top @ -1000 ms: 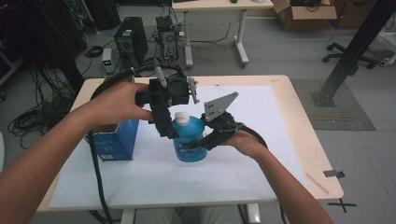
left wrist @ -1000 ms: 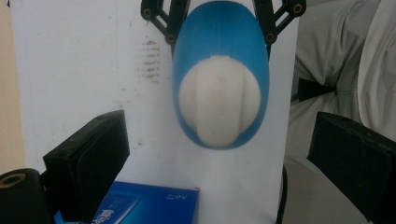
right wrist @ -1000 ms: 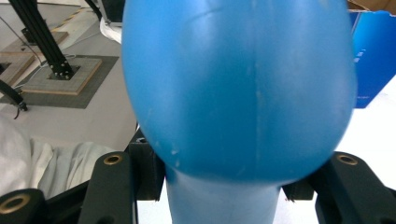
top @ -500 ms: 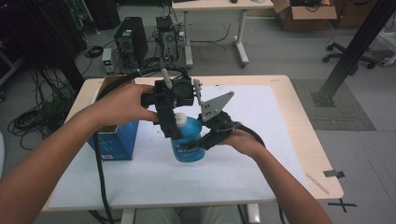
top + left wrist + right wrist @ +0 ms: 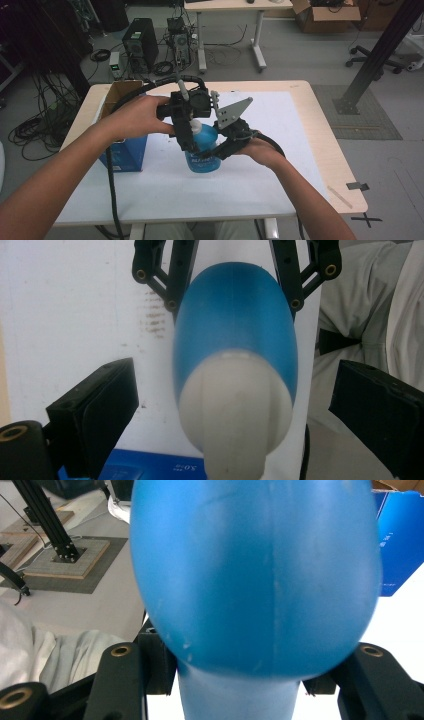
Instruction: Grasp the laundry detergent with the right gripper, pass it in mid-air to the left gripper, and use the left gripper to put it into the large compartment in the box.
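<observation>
We find the bottle [image 5: 202,150] upright mid-tabletop [image 5: 280,170], clamped at its body by the right gripper [image 5: 226,145] to steady it. The left gripper [image 5: 187,140] straddles the white cap [image 5: 235,410], fingers [image 5: 95,415] apart, not yet gripping, likely to unscrew it.

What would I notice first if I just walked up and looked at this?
The blue bottle with its white cap, standing in the middle of the white-covered table. The right gripper squeezes its body, while the left gripper comes down over the cap with its fingers spread apart on both sides. A blue box stands left of it.
</observation>
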